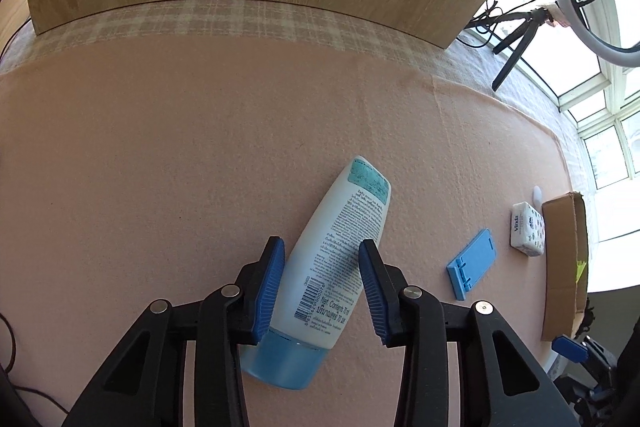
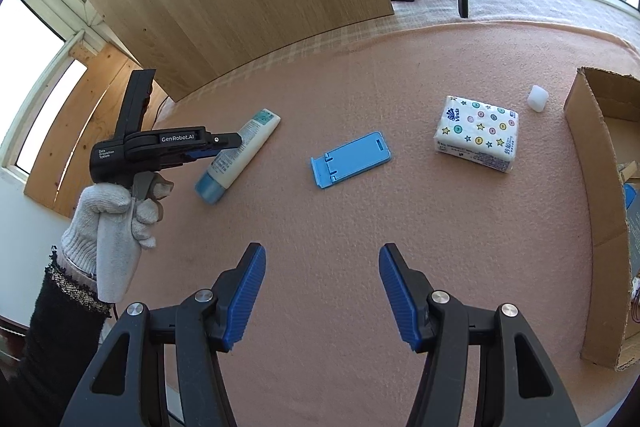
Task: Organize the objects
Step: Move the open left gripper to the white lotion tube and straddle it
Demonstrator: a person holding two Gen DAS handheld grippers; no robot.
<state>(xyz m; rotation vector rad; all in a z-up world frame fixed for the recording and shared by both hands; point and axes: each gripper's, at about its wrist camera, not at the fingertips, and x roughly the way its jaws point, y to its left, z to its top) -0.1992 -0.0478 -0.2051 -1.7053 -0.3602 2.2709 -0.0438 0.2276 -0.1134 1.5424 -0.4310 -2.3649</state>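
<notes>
- Pink felt cloth (image 2: 360,267) covers the table, and the white tube (image 1: 340,259) with its blue cap (image 1: 280,363) lies flat on it at the left of the scene, cap end nearest the person.
- Left gripper (image 1: 322,291) straddles the tube's lower body just above the cap; both blue pads look to be touching its sides, though how firmly they press I cannot tell.
- Right gripper (image 2: 322,291) hovers over bare cloth with its fingers wide and nothing between them.
- Judging by looks, the tube is light, smooth plastic that gives when squeezed (so a hard pinch could dent it); the stiffer shoulder near the cap seems the safest hold.
- Blue phone stand (image 2: 352,159), tissue pack (image 2: 476,133) and cardboard box (image 2: 592,187) sit further right.
</notes>
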